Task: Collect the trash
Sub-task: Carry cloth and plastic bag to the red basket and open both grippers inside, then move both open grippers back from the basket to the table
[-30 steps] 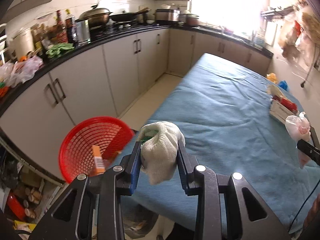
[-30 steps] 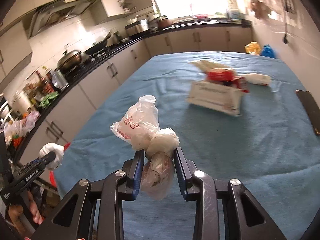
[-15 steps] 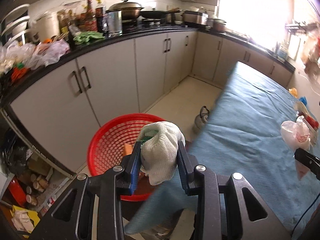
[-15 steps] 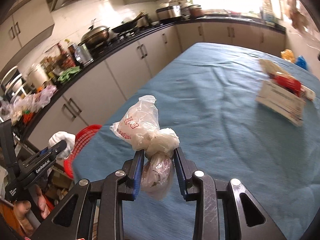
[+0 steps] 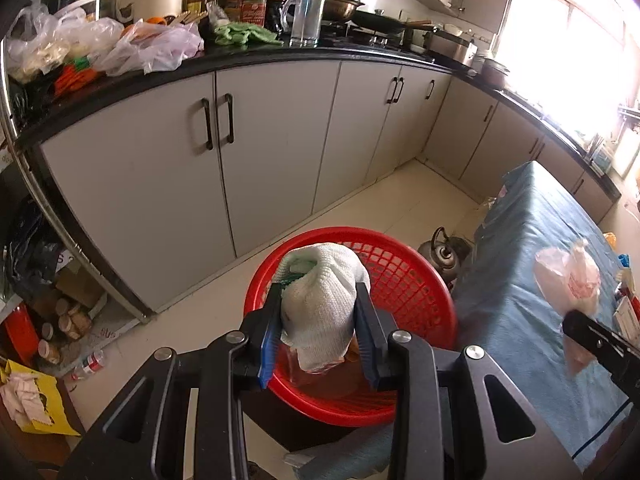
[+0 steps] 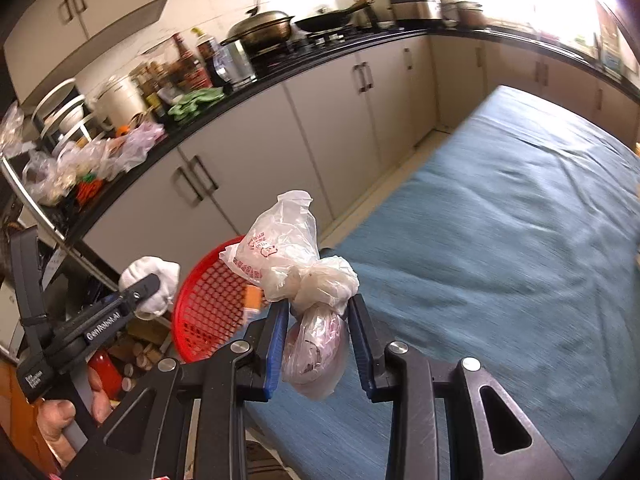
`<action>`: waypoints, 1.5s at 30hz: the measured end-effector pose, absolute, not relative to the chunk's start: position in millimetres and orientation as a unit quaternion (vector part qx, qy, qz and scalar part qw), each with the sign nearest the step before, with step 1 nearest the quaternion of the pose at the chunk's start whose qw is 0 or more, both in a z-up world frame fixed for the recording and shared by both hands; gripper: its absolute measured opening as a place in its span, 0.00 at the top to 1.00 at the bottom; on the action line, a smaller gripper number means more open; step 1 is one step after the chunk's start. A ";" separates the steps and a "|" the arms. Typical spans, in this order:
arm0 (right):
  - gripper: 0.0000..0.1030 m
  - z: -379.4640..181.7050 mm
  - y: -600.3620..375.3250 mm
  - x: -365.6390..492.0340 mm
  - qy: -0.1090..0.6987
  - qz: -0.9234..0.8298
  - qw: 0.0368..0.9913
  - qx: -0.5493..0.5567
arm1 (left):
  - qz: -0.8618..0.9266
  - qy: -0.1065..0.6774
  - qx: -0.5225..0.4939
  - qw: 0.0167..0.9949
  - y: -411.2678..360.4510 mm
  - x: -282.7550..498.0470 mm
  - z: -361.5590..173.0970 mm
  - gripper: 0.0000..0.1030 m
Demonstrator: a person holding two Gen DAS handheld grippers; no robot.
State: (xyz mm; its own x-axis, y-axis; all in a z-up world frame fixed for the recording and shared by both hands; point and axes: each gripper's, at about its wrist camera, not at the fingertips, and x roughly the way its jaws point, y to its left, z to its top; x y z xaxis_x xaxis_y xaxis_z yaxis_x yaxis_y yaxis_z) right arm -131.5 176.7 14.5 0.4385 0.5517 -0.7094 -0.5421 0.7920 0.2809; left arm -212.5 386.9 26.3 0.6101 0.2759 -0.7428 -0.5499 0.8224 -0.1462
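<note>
My left gripper (image 5: 318, 322) is shut on a crumpled white cloth wad (image 5: 320, 300) and holds it over the red mesh basket (image 5: 400, 280), which stands on a low stool beside the table. The basket (image 6: 208, 304) holds an orange packet (image 6: 253, 300). My right gripper (image 6: 318, 330) is shut on a knotted clear plastic bag (image 6: 296, 264) of scraps, above the near left edge of the blue-covered table (image 6: 500, 240). The left gripper with its cloth (image 6: 154, 284) shows at the left of the right wrist view; the bag (image 5: 568, 280) shows at the right of the left wrist view.
Grey kitchen cabinets (image 5: 224, 152) under a black counter crowded with bags, bottles and pots run along the left. A metal kettle (image 5: 440, 252) sits on the floor between basket and table. Jars and a bottle lie on the floor at the left (image 5: 64, 328).
My left gripper has swung left off the table and now holds the cloth over the red basket. My right gripper has carried the bag left toward the table's near edge, closer to the basket.
</note>
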 end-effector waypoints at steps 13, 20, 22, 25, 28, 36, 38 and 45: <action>0.68 -13.6 249.8 -99.4 0.460 0.362 0.811 0.003 | 0.236 0.400 -0.180 0.867 399.2 -199.7 1.7 0.68; 0.65 -22.6 265.3 -96.6 0.465 0.375 0.802 -0.004 | 0.241 0.399 -0.174 0.867 399.1 -200.3 2.0 0.63; 0.61 -23.3 266.9 -96.8 0.465 0.377 0.801 -0.005 | 0.241 0.398 -0.172 0.868 398.5 -200.4 2.9 0.57; 0.52 -21.6 265.5 -98.1 0.460 0.377 0.804 -0.006 | 0.245 0.395 -0.163 0.870 395.2 -200.3 4.7 0.48; 0.51 -18.5 261.5 -98.8 0.456 0.375 0.807 -0.002 | 0.246 0.393 -0.156 0.872 391.5 -201.1 7.0 0.44; 0.50 -10.2 239.7 -101.2 0.449 0.360 0.818 0.011 | 0.249 0.386 -0.143 0.877 382.7 -204.3 17.0 0.40; 0.49 -8.5 233.7 -102.3 0.448 0.356 0.820 0.013 | 0.250 0.383 -0.138 0.879 379.5 -205.9 20.5 0.38; 0.48 -2.0 207.3 -109.1 0.441 0.342 0.829 0.025 | 0.252 0.371 -0.120 0.886 361.6 -212.0 33.1 0.34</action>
